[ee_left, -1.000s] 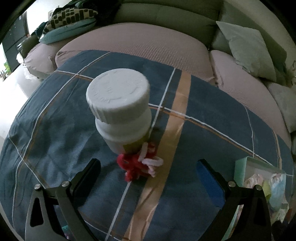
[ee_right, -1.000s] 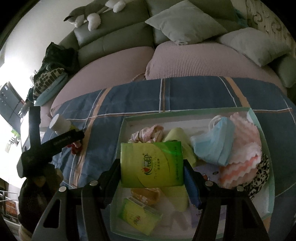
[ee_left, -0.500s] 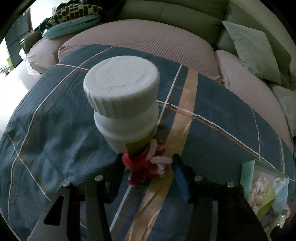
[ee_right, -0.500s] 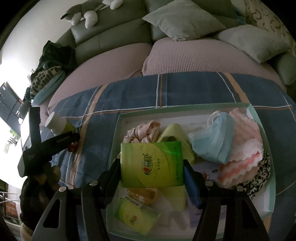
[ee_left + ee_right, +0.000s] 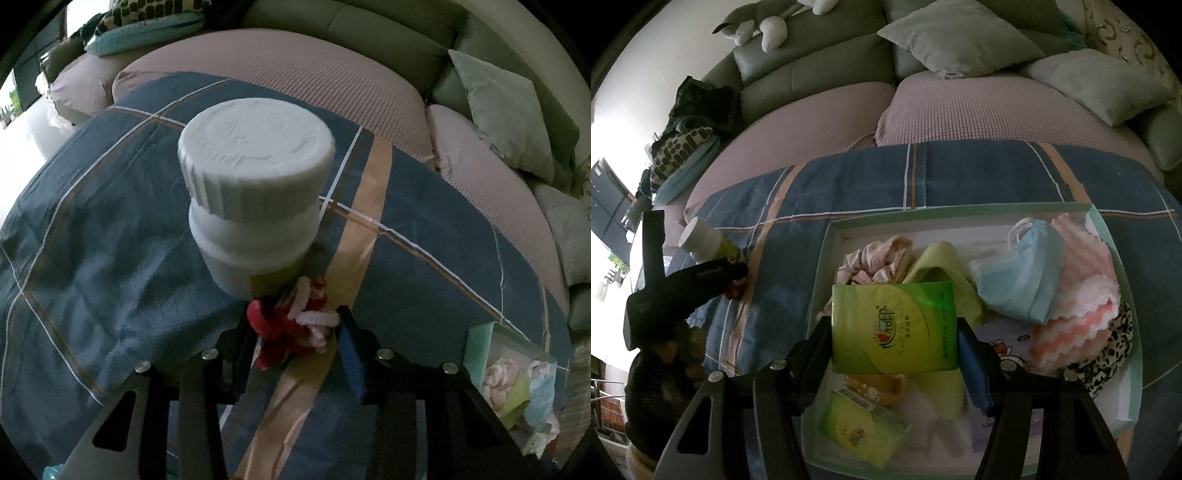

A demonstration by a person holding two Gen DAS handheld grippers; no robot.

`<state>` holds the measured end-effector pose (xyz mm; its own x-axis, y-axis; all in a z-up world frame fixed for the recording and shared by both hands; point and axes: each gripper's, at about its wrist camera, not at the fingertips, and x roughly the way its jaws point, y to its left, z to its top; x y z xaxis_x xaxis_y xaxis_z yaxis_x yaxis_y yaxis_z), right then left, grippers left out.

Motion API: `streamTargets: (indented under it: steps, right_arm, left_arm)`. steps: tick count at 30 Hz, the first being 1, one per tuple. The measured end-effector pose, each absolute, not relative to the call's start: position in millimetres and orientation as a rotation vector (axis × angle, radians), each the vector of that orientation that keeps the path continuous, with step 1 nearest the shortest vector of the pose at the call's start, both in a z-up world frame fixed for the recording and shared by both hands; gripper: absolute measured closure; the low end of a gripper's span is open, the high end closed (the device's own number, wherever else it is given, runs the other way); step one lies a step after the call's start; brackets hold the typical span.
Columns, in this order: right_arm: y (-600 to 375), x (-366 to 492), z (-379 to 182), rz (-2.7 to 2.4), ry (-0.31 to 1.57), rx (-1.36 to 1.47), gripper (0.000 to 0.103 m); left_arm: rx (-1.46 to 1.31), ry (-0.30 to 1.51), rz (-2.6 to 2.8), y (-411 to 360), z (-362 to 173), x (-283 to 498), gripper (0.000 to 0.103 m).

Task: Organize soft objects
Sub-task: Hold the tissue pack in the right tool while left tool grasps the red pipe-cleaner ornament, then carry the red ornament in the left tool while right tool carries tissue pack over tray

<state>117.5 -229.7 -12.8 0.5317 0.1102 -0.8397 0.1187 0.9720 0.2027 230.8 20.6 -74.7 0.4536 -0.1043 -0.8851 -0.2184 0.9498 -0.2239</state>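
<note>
We're pinching the small red-and-pink fuzzy yarn toy (image 5: 291,325) with the left gripper (image 5: 295,332), fingers pressed in on both sides of it, right at the foot of the white plastic screw-cap bottle (image 5: 255,206) standing on the blue plaid cloth (image 5: 92,258). Toy is touching or just beside the bottle base; we can't tell which from the left wrist view. Our read for this step: lift straight up and slightly back toward us so the fingers aren't dragging the bottle over, since it's tall and looks tippy on soft fabric. Grip is sitting mid-body on the toy, looks fine; loose pink loops are sticking out, so watch for snagging on the cloth. Right gripper (image 5: 894,332) is clamping the green tissue pack (image 5: 894,326) flat between its fingers, hovering over the pale green shallow cardboard box (image 5: 822,280). Box is already holding a pink scrunchie (image 5: 875,258), yellow-green cloth (image 5: 942,273), blue face mask (image 5: 1019,273), pink wavy towel (image 5: 1078,295), leopard-print fabric (image 5: 1108,354) and a second green pack (image 5: 860,428). Free floor is showing near the box's front right, so that's where we'd be dropping the pack, low and flat, then bringing the toy over without crossing arms.
</note>
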Motion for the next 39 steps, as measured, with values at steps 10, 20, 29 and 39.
streamTargets:
  steps: [10,20,29,39]
  right_arm:
    - [-230,117,-14,-0.009,1.012,0.251,0.036]
    - [-232,114,-9,-0.014,0.988,0.257,0.036]
    - [-248,101,17,-0.041,0.901,0.294,0.036]
    - [-294,68,57,-0.166,0.774,0.339,0.036]
  left_arm:
    - [-0.358,1.093,0.042,28,-63,220,0.06]
    - [-0.401,1.024,-0.017,34,-27,200,0.06]
    - [-0.39,0.907,-0.102,23,29,184,0.06]
    - [-0.373,0.833,-0.146,14,66,161,0.06]
